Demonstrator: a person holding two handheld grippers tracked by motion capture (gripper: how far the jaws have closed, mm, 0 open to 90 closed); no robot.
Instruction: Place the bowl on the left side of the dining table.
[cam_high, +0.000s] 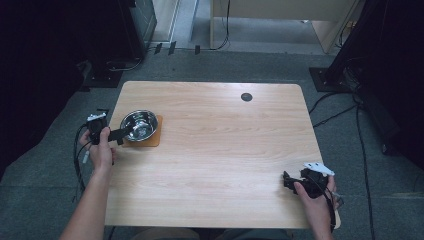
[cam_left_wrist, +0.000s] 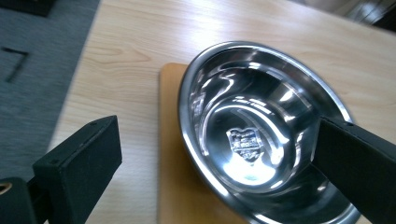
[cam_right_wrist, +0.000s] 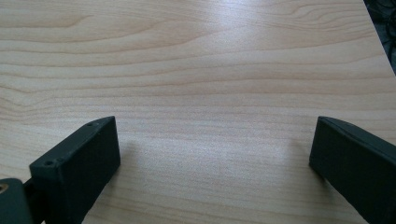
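A shiny steel bowl (cam_high: 139, 125) stands on a brown square mat (cam_high: 154, 141) at the table's left side. My left gripper (cam_high: 126, 133) is held at the bowl's near-left rim, and its jaws are open. In the left gripper view the bowl (cam_left_wrist: 252, 130) lies empty on the mat (cam_left_wrist: 170, 186); one jaw hangs over the bowl's inside and the other over the wood left of the mat, neither pressing on the rim, with the left gripper (cam_left_wrist: 214, 140) spread wide. My right gripper (cam_high: 286, 180) rests near the front right corner, open (cam_right_wrist: 212, 140) over bare wood.
The light wooden table (cam_high: 225, 145) has a round black cable grommet (cam_high: 246, 97) near its far edge. Grey carpet surrounds it, with cables on the floor at left and right and dark equipment stands at the back.
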